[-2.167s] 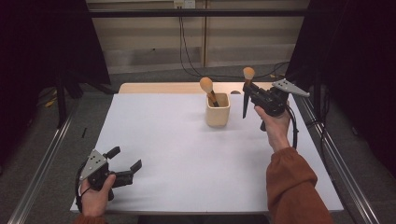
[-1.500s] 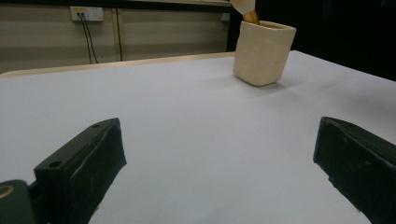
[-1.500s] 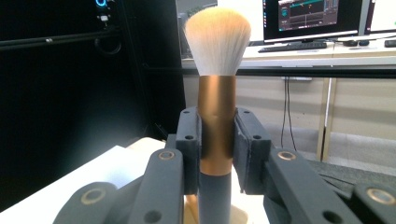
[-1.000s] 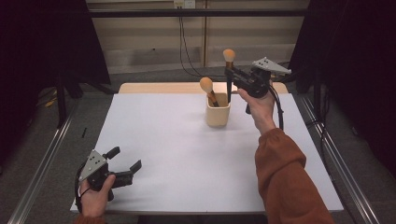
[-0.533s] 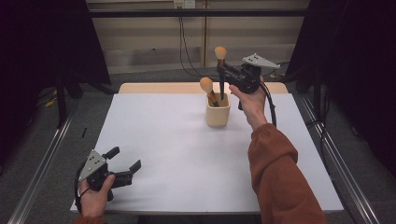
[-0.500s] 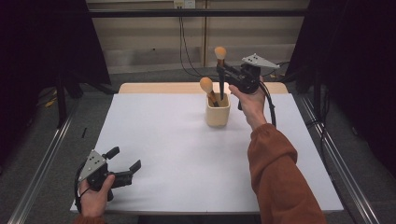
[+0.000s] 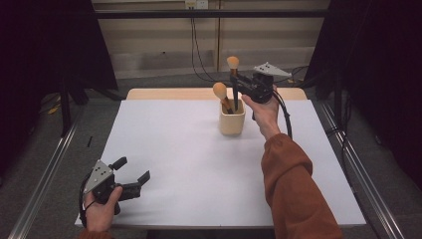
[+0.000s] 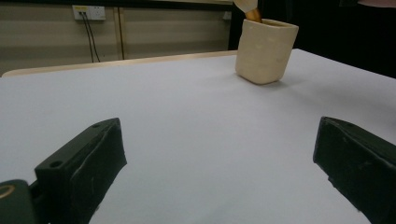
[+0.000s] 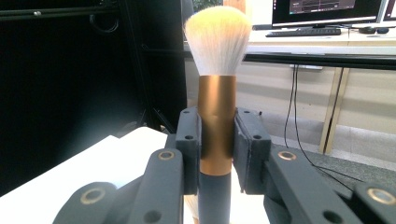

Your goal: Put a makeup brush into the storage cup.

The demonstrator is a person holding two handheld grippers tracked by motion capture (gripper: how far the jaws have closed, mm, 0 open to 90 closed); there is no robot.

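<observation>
Since the earlier frames the right tool (image 7: pixel 238 85) has carried its makeup brush (image 7: pixel 233 74) leftward from beyond the right side of the cup to directly above it, and lower; the left tool (image 7: pixel 133 175) has stayed put at the near left corner of the worktop (image 7: pixel 179 164).

Right tool: jaws clamped on the brush's copper ferrule (image 9: pixel 215 126), pads pressing both sides; brush upright, pale bristles (image 9: pixel 218 39) on top, dark handle pointing down into the mouth of the cream cup (image 7: pixel 232 122); cannot tell whether the handle tip touches the cup's bottom.

A second makeup brush (image 7: pixel 221 94) stands in the cup, leaning left, bristle head up, just beside the held one.

Cup sits on the far middle of the white worktop, well apart from the left tool.

Left tool: jaws spread wide, nothing between them, low over the worktop; its own view looks across the bare surface toward the cup (image 8: pixel 264 49).
</observation>
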